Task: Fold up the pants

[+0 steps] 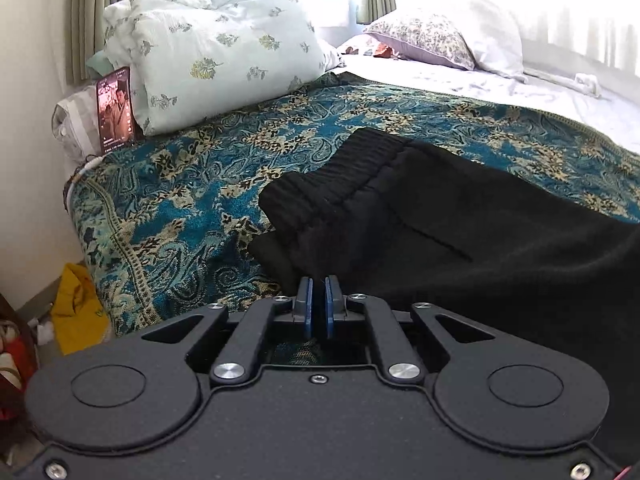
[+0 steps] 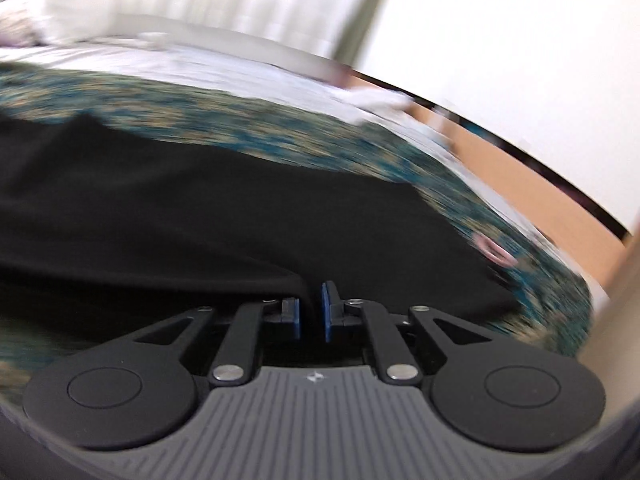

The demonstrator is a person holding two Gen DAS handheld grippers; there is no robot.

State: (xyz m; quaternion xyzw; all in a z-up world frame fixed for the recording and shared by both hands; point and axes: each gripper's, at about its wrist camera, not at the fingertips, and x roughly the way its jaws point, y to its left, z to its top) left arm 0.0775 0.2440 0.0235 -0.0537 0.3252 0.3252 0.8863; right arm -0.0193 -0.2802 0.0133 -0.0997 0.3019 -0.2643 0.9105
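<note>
L wrist view: left gripper (image 1: 319,280) pads nearly together, seemingly pinching the near edge of the black pants (image 1: 460,216) on the patterned bedspread (image 1: 180,200). Waistband at 12 o'clock; long axis runs off toward 3–4 o'clock.

R wrist view, blurred: right gripper (image 2: 312,292) jaws slightly apart, pants (image 2: 200,200) fold draped over the left pad, no clamp visible. Cloth spreads 9 to 2 o'clock; L hand looks nearer the waistband.
</note>
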